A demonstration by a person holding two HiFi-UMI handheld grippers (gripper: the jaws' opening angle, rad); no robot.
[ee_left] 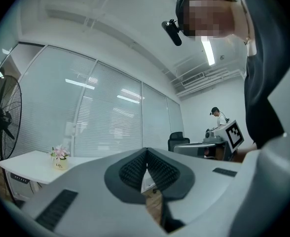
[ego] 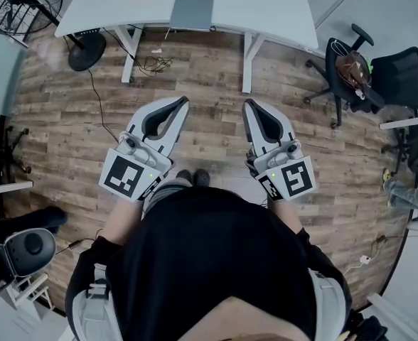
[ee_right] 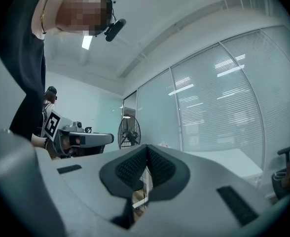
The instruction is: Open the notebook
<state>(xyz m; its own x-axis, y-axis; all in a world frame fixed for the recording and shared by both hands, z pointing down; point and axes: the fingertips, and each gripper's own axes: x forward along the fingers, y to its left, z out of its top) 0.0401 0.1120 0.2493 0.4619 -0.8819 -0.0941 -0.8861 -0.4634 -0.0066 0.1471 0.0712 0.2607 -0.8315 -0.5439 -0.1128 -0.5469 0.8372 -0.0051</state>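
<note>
Out ahead of both hands, across an open stretch of wooden floor [ego: 52, 141], the task has not yet begun. The left gripper [ego: 184, 102] is held out about level, its jaws clenched pad to pad on nothing. Beyond its tips and well apart from it, the grey notebook [ego: 192, 11] lies closed and flat on the white counter [ego: 266, 13]. Its near edge runs crosswise at the counter's near edge; which side is the spine I cannot tell. The right gripper [ego: 248, 106] is held beside the left one, its jaws likewise clenched and empty. It points further to the right of the notebook, so I judge the left gripper slightly better lined up, though both are equally far off. The coming move looks like a walk forward to the counter before either pair of jaws can reach the cover. Around the route, from the left: a standing fan [ego: 17, 6] at the counter's left end, a small flower pot [ee_left: 59, 158] on the counter top, loose cables [ego: 152, 64] on the floor by the left counter leg [ego: 131, 52], the other counter leg [ego: 248, 62], and two office chairs [ego: 347, 69] off to the right. None of these lies in the straight path, though the cables sit close to where feet may land.
</note>
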